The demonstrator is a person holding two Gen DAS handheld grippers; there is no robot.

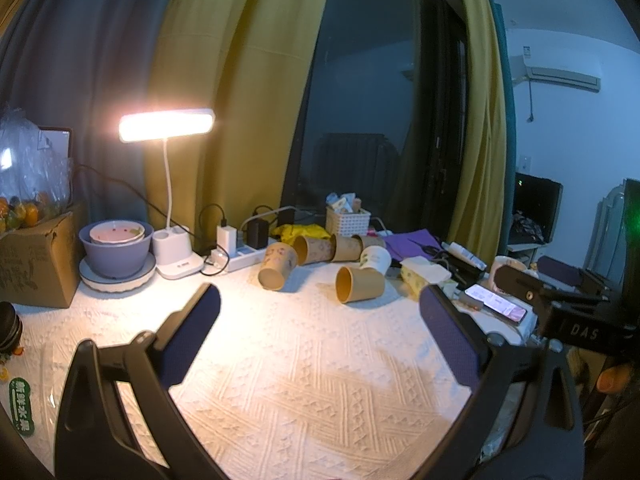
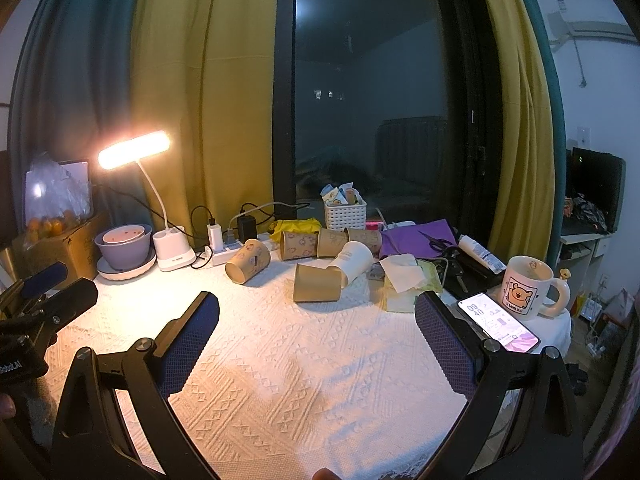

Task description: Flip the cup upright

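Several paper cups lie on their sides at the far middle of the white tablecloth. A plain brown cup (image 1: 359, 284) (image 2: 317, 283) lies nearest, mouth to the left. A patterned brown cup (image 1: 277, 265) (image 2: 248, 266) lies left of it. A white cup (image 1: 375, 260) (image 2: 352, 260) lies behind, and a row of brown cups (image 1: 332, 247) (image 2: 328, 242) lies at the back. My left gripper (image 1: 320, 320) is open and empty above the cloth, well short of the cups. My right gripper (image 2: 318, 320) is open and empty, likewise short of them.
A lit desk lamp (image 1: 166, 124) and stacked bowls (image 1: 116, 246) stand at the back left beside a cardboard box (image 1: 36, 264). A power strip (image 1: 240, 258), white basket (image 2: 345, 211), tissue pack (image 2: 402, 284), phone (image 2: 498, 322) and cartoon mug (image 2: 528, 286) sit around.
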